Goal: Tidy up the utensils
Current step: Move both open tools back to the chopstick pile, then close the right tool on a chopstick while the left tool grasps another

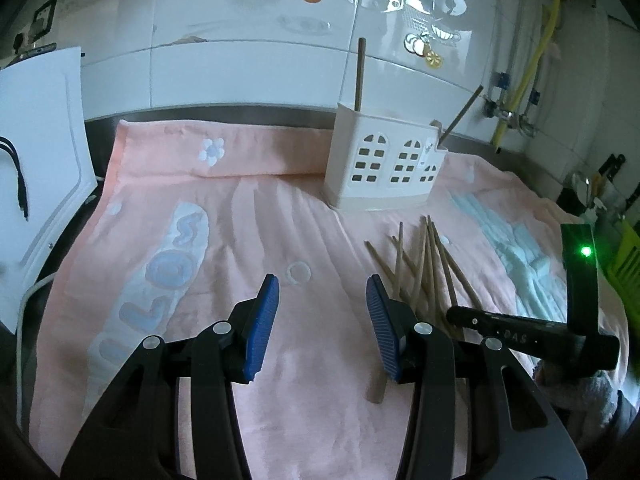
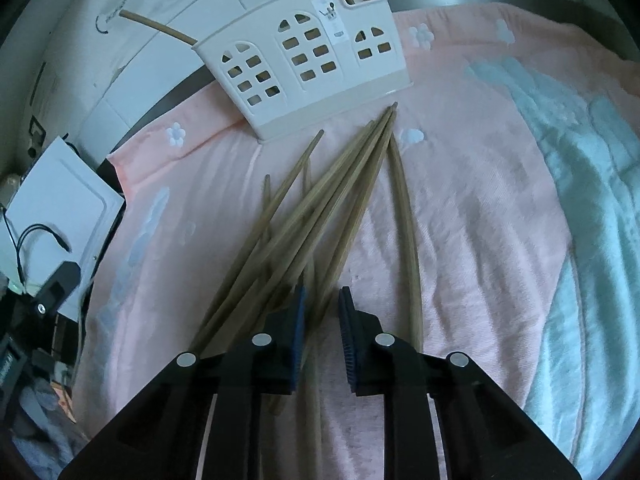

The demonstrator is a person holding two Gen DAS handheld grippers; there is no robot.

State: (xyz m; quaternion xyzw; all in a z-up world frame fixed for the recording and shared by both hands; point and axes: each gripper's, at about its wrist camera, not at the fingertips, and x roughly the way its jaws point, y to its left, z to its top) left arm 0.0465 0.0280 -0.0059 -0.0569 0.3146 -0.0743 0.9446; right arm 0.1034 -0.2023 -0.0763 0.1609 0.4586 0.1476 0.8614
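Observation:
Several wooden chopsticks (image 2: 352, 184) lie fanned out on a pink towel (image 2: 480, 200), in front of a white utensil holder (image 2: 312, 64) with window-shaped cut-outs. Two or three chopsticks (image 2: 160, 28) stand inside the holder. My right gripper (image 2: 323, 294) is low over the near ends of the pile. Its jaws are narrow, with one chopstick running through the gap, and I see no pad pressing on it. In the left wrist view my left gripper (image 1: 322, 284) hovers open over bare towel, left of the chopsticks (image 1: 424, 264), with nothing between its blue pads. The holder (image 1: 386, 164) stands beyond it.
A white board (image 1: 40, 152) with a black cable leans at the left edge of the towel. A tiled wall and a steel counter rim run behind the holder. A yellow hose (image 1: 532, 60) and dark kitchen items sit at the far right. The right tool's black body (image 1: 532, 334) lies close to my left gripper.

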